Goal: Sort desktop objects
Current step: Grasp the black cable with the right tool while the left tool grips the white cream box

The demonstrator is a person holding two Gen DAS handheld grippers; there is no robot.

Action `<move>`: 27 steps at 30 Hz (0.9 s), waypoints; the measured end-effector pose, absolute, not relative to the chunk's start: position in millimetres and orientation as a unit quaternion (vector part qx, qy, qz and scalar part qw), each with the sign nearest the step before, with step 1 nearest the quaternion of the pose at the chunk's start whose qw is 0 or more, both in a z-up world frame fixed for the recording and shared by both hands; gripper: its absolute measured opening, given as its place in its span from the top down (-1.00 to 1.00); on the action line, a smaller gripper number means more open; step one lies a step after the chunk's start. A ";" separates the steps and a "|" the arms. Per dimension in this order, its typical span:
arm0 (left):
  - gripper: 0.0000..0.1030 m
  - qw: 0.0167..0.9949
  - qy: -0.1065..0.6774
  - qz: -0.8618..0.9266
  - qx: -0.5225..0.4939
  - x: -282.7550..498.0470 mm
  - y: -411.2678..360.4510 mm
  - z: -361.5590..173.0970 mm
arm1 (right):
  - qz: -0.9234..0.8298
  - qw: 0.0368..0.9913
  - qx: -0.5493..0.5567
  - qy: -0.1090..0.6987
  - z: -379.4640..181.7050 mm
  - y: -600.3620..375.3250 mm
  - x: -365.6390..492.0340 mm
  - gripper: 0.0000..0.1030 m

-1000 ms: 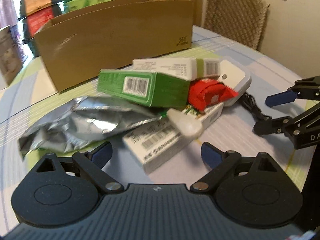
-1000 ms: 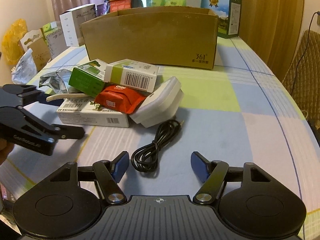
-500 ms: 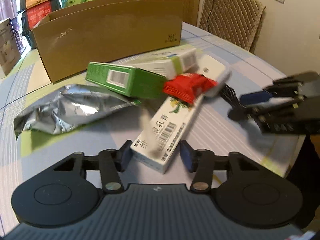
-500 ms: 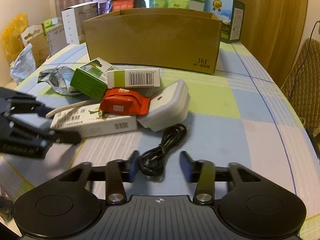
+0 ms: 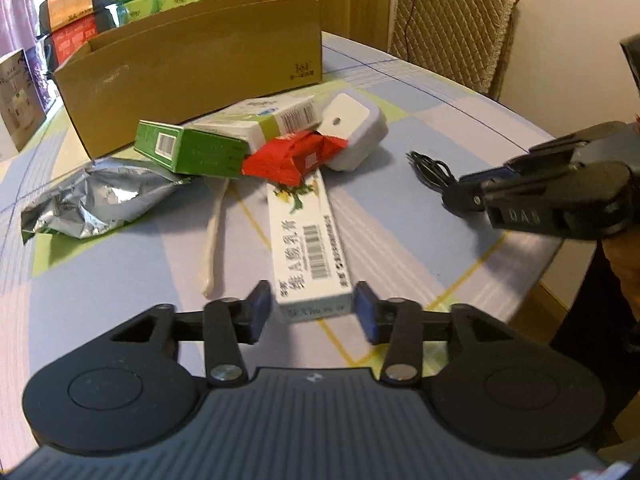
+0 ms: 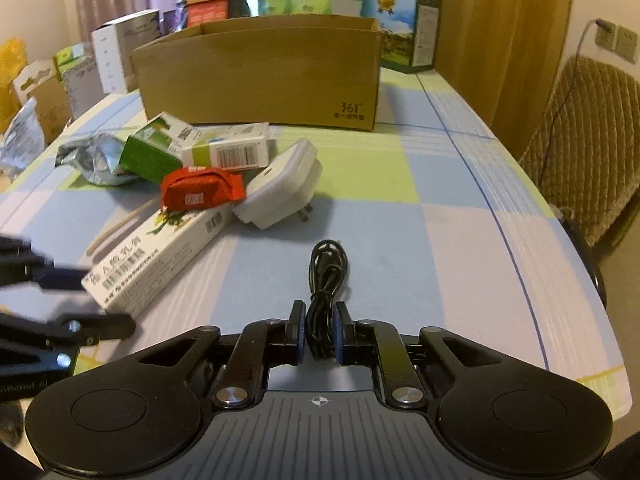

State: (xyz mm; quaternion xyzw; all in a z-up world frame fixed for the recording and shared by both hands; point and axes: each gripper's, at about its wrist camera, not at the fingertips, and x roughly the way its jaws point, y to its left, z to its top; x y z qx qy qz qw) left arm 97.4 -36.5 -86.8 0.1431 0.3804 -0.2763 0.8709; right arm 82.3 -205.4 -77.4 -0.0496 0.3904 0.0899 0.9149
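Long white carton (image 5: 308, 240), lying flat on the surface (image 5: 120, 280) at 12 o'clock from the left tongs (image 5: 314, 311), near end between narrowed pads, left pad perhaps not touching yet. Coiled black cable (image 6: 326, 280) pinched at its near loop by the right tongs (image 6: 319, 332), nearly closed. Best squeezed squarely across the carton's end, then lifted level toward the cardboard box (image 5: 192, 64) at 11 o'clock, clear of the red packet (image 5: 292, 156) resting on its far end.

"361°" printed on cardboard box (image 6: 256, 76); "DA" letters on right gripper (image 5: 460, 190) body.
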 end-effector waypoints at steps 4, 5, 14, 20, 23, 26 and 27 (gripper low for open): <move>0.07 0.879 0.379 -0.263 0.122 107.2 -34.8 -84.8 | 0.087 0.916 -0.057 0.387 -81.3 -204.2 85.5 0.68; 0.07 0.880 0.380 -0.259 0.120 109.7 -35.3 -85.1 | 0.087 0.917 -0.059 0.384 -82.2 -204.4 86.5 0.67; 0.07 0.879 0.389 -0.253 0.110 124.4 -43.8 -91.8 | 0.097 0.918 -0.056 0.380 -83.6 -204.6 94.0 0.80; 0.20 0.881 0.389 -0.246 0.109 137.0 -52.7 -92.4 | 0.097 0.918 -0.048 0.381 -82.9 -206.4 93.7 0.81; 0.35 0.879 0.396 -0.244 0.109 138.4 -56.1 -90.7 | 0.097 0.918 -0.042 0.382 -82.6 -207.1 94.6 0.81; 0.36 0.875 0.412 -0.229 0.108 131.5 -51.4 -87.4 | 0.101 0.917 -0.036 0.383 -81.3 -206.8 94.7 0.81; 0.36 0.875 0.418 -0.221 0.103 128.5 -47.3 -86.4 | 0.104 0.918 -0.034 0.382 -80.7 -206.2 94.1 0.81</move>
